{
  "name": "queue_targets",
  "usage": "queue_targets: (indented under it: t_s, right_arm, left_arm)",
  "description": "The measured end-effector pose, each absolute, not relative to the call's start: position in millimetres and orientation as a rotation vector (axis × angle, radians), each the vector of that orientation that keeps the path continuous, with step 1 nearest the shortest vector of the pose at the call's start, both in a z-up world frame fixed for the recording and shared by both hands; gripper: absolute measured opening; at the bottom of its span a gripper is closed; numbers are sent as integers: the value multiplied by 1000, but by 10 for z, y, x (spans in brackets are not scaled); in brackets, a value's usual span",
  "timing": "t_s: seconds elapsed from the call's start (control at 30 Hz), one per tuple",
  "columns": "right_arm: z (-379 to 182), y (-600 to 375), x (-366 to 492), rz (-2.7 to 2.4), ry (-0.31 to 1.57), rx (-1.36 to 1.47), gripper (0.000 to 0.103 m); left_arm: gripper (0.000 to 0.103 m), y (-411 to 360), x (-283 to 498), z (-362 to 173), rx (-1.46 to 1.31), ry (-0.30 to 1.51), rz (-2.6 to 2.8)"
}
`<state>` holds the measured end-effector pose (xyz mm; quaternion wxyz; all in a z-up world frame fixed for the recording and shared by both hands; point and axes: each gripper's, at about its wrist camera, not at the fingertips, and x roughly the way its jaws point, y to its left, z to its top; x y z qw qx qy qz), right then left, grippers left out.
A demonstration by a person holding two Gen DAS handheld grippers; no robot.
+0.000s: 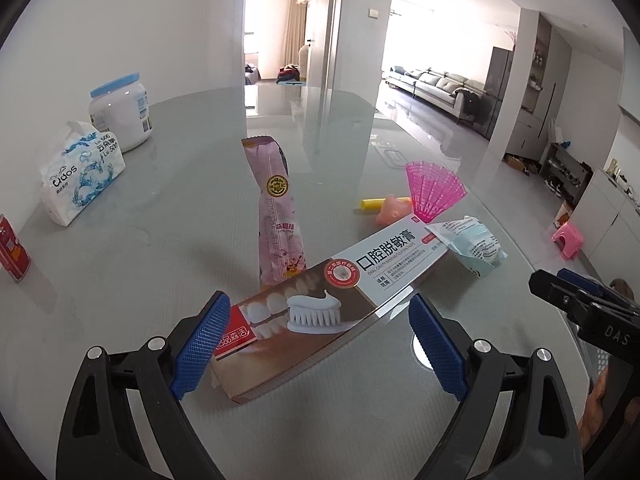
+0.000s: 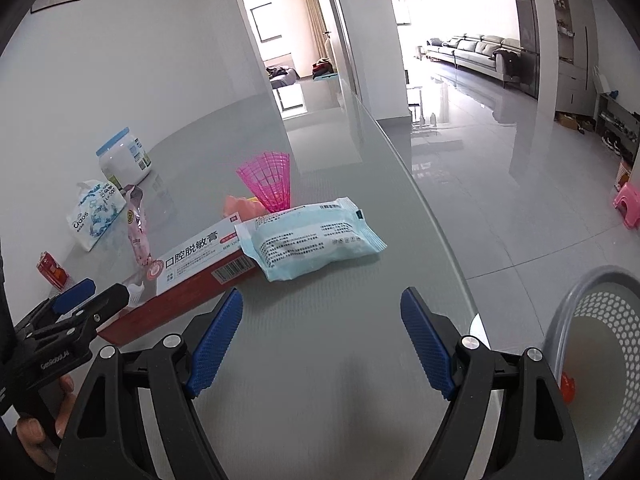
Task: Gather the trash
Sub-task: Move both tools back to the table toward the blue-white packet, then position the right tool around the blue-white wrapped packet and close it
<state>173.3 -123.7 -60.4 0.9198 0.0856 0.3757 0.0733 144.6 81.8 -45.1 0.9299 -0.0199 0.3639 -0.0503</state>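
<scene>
The toothpaste box (image 1: 332,304) lies flat on the glass table (image 1: 168,208), running from near left to far right. Its near end sits between the spread blue pads of the left gripper (image 1: 320,344); the left pad (image 1: 202,344) looks to be touching or just beside the box's corner, the right pad stands apart from it. The jaws are wide open and hold nothing.

A light-blue packet (image 2: 316,236) rests with its left end on the far end of the box. Behind the box, a pink wrapper (image 1: 276,208) stretches away toward the far side. A pink mesh cone (image 2: 270,182), a peach piece (image 1: 390,210) and a yellow tube (image 1: 374,203) lie just beyond the packet.

The right gripper (image 2: 322,340) hovers over bare glass near the table's right edge, jaws wide open and empty, the packet ahead of it. Below the edge at near right stands a perforated basket (image 2: 612,308) with a small orange item (image 2: 567,386) inside.

On the far left of the table are a tissue pack (image 1: 80,176), a white jar with a blue lid (image 1: 120,110) and, nearer, a red can (image 1: 12,250).
</scene>
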Motion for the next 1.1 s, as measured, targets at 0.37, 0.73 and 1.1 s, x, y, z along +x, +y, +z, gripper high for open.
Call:
queue_targets:
  t_s: [0.37, 0.73, 1.1]
  right_arm:
    - [-619, -968, 2339, 103, 806, 144, 78]
    - [-823, -1009, 2438, 30, 860, 113, 78]
    - [-922, -1374, 2202, 14, 871, 171, 78]
  left_arm:
    - [89, 905, 1449, -402, -48, 723, -106]
    - [89, 971, 1449, -416, -75, 736, -113]
    - [89, 914, 1428, -427, -64, 741, -115]
